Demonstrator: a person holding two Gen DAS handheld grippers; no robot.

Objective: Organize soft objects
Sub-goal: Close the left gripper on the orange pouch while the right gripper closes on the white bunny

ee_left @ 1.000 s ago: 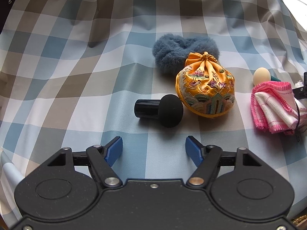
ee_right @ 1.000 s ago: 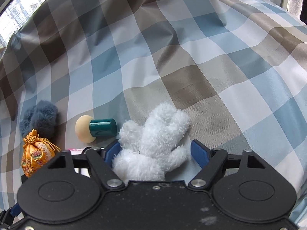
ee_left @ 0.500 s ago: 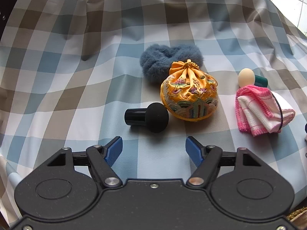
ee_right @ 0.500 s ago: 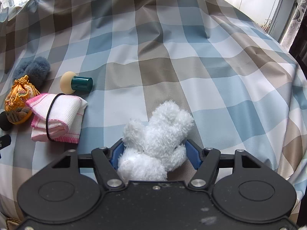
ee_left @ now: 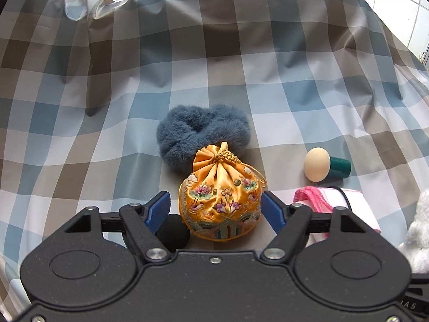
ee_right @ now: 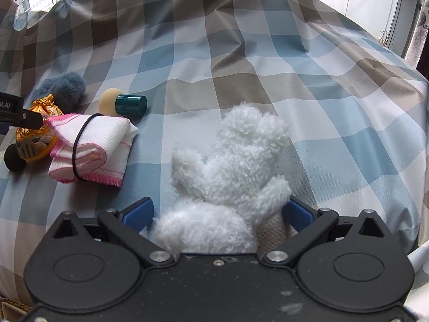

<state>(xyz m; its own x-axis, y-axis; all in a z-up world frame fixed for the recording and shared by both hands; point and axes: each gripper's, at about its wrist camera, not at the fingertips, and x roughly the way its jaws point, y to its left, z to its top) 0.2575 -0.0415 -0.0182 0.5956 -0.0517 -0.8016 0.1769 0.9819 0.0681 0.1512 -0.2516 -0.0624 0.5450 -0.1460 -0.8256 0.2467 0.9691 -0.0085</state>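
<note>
My left gripper (ee_left: pixel 215 209) is open, its blue fingers either side of an embroidered orange pouch (ee_left: pixel 221 209) without squeezing it. A blue furry scrunchie (ee_left: pixel 201 131) lies just behind the pouch. A black sponge puff (ee_left: pixel 173 236) sits by the left finger. My right gripper (ee_right: pixel 218 212) is open around a white plush toy (ee_right: pixel 230 171) lying on the cloth; the fingers stand apart from its fur. The pouch also shows in the right wrist view (ee_right: pixel 34 136).
A beige puff with a green handle (ee_left: pixel 325 165) and a rolled pink-and-white towel (ee_right: pixel 91 147) bound by a black band lie between the two grippers. Everything rests on a checked blue, brown and white cloth (ee_right: pixel 268 53) with folds.
My left gripper moved forward and right until the pouch sat between its fingers. My right gripper opened wider around the white plush, which now lies on the cloth.
</note>
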